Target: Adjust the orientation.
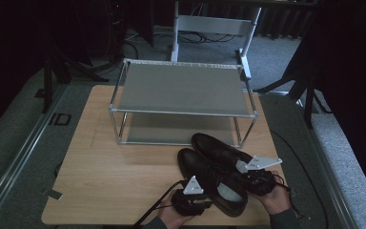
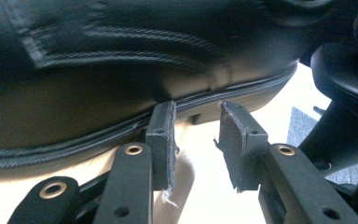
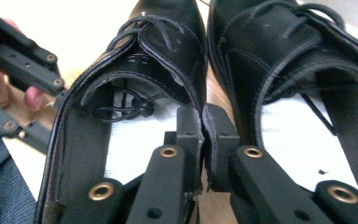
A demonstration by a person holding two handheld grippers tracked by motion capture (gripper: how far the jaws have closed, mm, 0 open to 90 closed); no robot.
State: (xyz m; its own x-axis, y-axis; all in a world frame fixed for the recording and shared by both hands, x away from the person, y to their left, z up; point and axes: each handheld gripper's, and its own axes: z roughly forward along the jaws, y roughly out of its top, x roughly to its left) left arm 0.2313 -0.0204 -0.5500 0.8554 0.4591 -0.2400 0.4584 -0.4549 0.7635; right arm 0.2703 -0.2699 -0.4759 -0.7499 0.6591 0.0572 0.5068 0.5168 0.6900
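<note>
1. Two black leather lace-up shoes sit side by side on the wooden table (image 1: 114, 176), in the lower right of the high view, toes pointing toward the upper left of the frame.
2. The left shoe (image 1: 209, 179) lies nearer the bottom edge; the right shoe (image 1: 219, 149) lies just above it, and the two touch along their inner sides.
3. Just above the shoes stands a two-tier metal shoe rack (image 1: 183, 90) with grey shelves (both shelves bare), filling the upper middle of the frame.
4. The left gripper (image 1: 205, 202) sits at the bottom centre of the high view, at the outer side of the left shoe, near its heel.
5. In the left gripper view, its jaws stand apart with a clear gap between the pads, and nothing lies between them; the tips reach right up to the stitched sole edge of the left shoe (image 2: 121, 93) (whether they touch it I cannot tell).
6. The right gripper (image 1: 255, 181) comes in from the lower right, over the heel ends of the shoes.
7. In the right gripper view, its pads (image 3: 189, 126) are drawn narrow, one inside each shoe, pinching together the two inner collar walls of the left shoe (image 3: 158, 42) and right shoe (image 3: 279, 51).
8. The left gripper (image 3: 23, 74) also appears at the left edge of that view, beside the left shoe.
</note>
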